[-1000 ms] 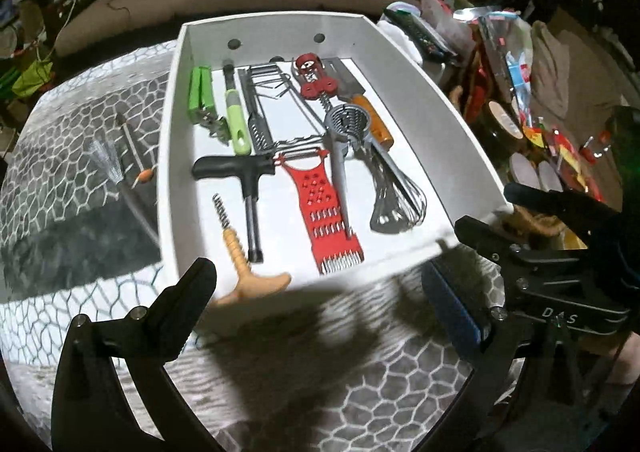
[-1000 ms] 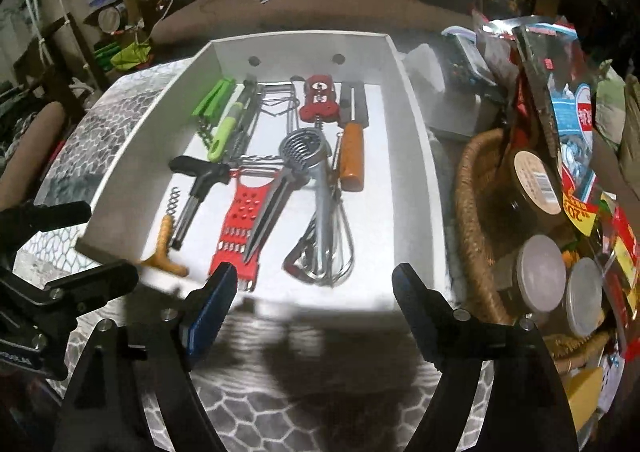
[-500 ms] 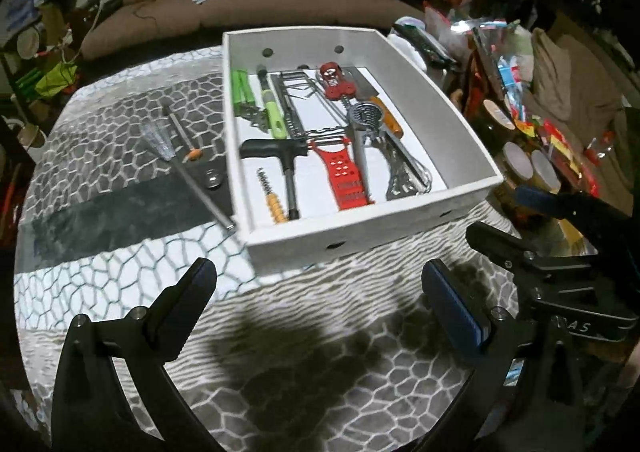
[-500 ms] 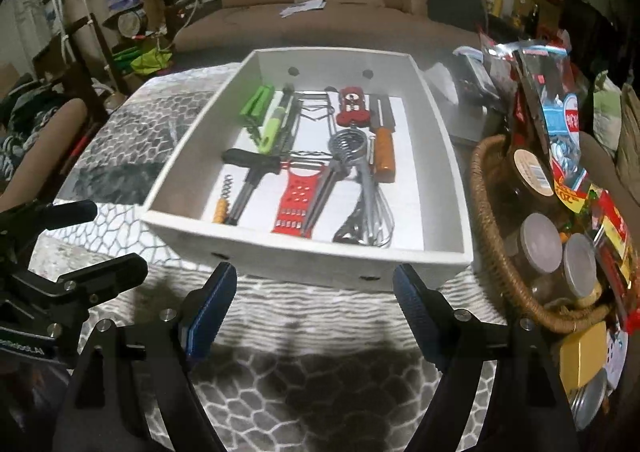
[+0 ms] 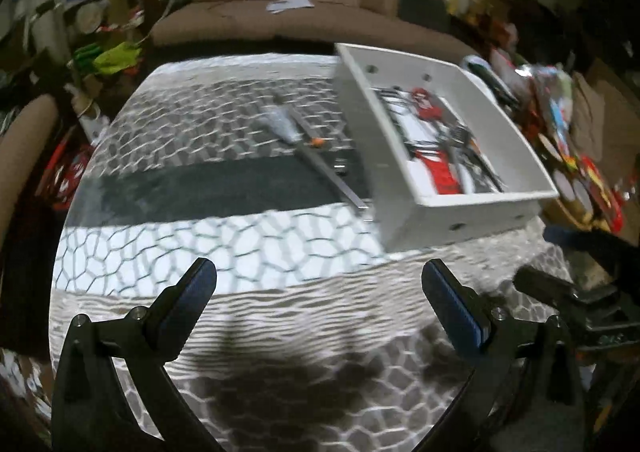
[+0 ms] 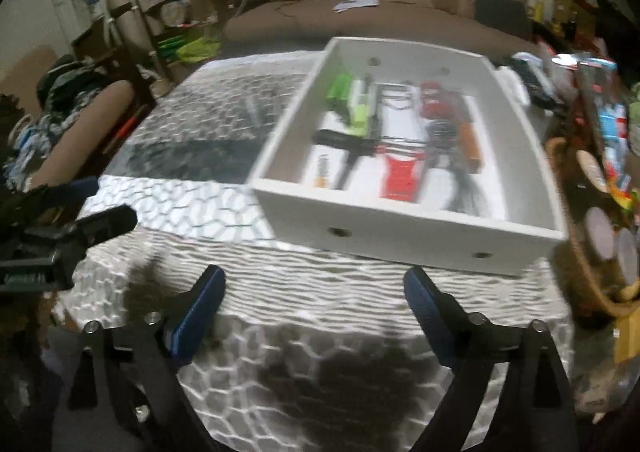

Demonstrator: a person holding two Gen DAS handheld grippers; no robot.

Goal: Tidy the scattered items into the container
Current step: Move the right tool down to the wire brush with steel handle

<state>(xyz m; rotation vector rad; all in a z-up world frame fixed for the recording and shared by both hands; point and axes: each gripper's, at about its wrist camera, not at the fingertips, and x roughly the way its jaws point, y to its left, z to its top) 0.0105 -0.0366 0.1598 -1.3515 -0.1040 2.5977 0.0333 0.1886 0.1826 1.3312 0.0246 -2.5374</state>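
Note:
A white open box (image 5: 472, 218) (image 6: 404, 234) sits on the patterned tablecloth and holds several kitchen tools, among them a red grater (image 6: 402, 176), green-handled tools (image 6: 348, 100) and a black-handled tool (image 6: 340, 140). A long metal utensil with an orange bit (image 5: 316, 156) lies on the cloth left of the box. My left gripper (image 5: 318, 294) is open and empty, near the table's front edge. My right gripper (image 6: 314, 298) is open and empty, in front of the box. Each gripper shows in the other's view.
A wicker basket (image 6: 580, 272) with jars and packets stands right of the box. A brown sofa (image 6: 384, 8) is behind the table. Cluttered shelves (image 6: 168, 24) and a chair arm (image 6: 84, 124) are at the left.
Both grippers have pulled back from the box toward the table's front edge. The left view has swung left, bringing the loose utensil on the cloth toward the middle.

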